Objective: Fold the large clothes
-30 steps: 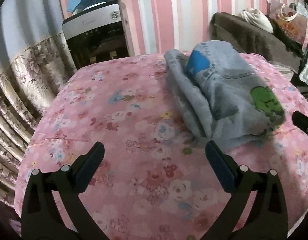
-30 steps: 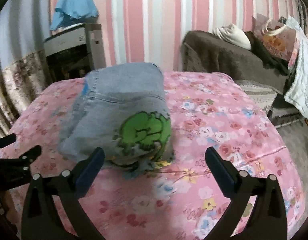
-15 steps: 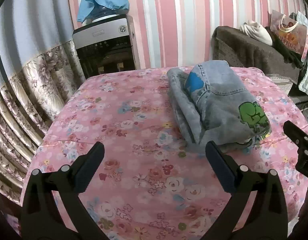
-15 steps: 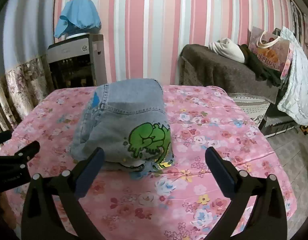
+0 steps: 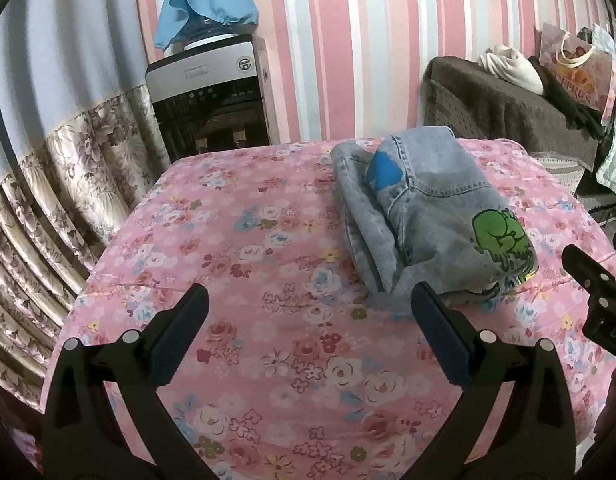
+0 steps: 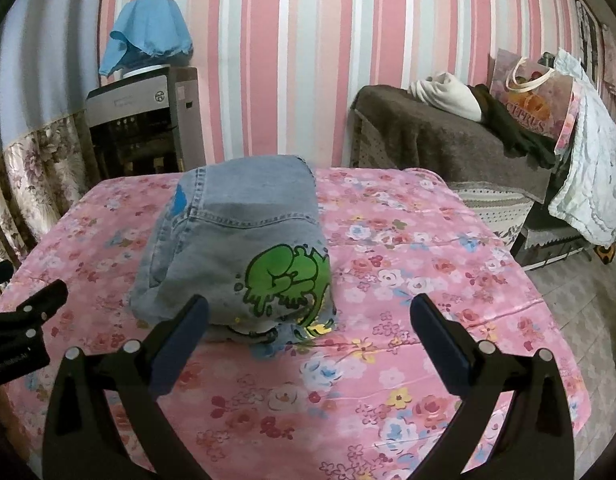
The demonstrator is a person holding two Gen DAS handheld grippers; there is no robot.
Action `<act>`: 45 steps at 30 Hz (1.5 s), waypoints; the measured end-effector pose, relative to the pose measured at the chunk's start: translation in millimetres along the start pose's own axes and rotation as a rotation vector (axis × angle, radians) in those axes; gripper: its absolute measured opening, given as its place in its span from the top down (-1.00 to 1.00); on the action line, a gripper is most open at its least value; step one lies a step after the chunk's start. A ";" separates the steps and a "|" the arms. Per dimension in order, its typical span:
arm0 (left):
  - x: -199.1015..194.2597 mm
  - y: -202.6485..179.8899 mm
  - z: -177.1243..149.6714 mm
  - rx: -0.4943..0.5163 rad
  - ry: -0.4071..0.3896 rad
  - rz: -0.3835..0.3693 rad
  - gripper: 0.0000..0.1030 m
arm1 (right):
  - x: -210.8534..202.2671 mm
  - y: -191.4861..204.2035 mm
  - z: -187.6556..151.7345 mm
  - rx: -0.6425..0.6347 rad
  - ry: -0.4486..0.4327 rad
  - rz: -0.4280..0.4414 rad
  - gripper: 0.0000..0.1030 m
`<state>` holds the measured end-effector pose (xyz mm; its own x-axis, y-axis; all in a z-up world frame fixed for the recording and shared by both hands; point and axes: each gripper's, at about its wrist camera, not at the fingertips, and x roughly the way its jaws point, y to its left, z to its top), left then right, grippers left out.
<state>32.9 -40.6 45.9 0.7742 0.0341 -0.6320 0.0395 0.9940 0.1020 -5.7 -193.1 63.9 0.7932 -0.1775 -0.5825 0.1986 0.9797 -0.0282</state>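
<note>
A pair of light-blue jeans (image 5: 427, 216) with a green cartoon print lies folded into a compact stack on the pink floral table (image 5: 268, 240). It also shows in the right wrist view (image 6: 244, 236). My left gripper (image 5: 308, 312) is open and empty, held above the cloth to the left of and in front of the jeans. My right gripper (image 6: 308, 320) is open and empty, just in front of the stack's near edge. Each gripper shows at the edge of the other's view.
A water dispenser (image 5: 212, 96) with a blue cover stands behind the table. A floral curtain (image 5: 60, 184) hangs at the left. A brown-covered sofa (image 6: 447, 140) with clothes and a bag (image 6: 535, 96) stands at the right. The table's right edge (image 6: 547, 300) drops to the floor.
Both grippers have pulled back and risen away from the folded jeans, so the stack looks farther away. Both stay open. The jeans have not moved.
</note>
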 end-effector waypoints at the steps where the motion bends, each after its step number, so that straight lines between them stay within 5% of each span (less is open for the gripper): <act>1: 0.2 0.3 -0.1 -0.003 0.002 0.000 -0.94 | -0.2 0.0 -0.1 0.000 0.000 -0.001 -0.95; 45: -5.1 -8.6 0.1 -0.006 -0.021 -0.024 -0.94 | 7.7 4.0 -7.7 -0.003 0.020 -0.016 -0.95</act>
<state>28.7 -49.3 48.3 0.7859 0.0083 -0.6183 0.0547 0.9951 0.0828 -3.2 -189.8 53.1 0.7785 -0.1909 -0.5979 0.2092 0.9771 -0.0396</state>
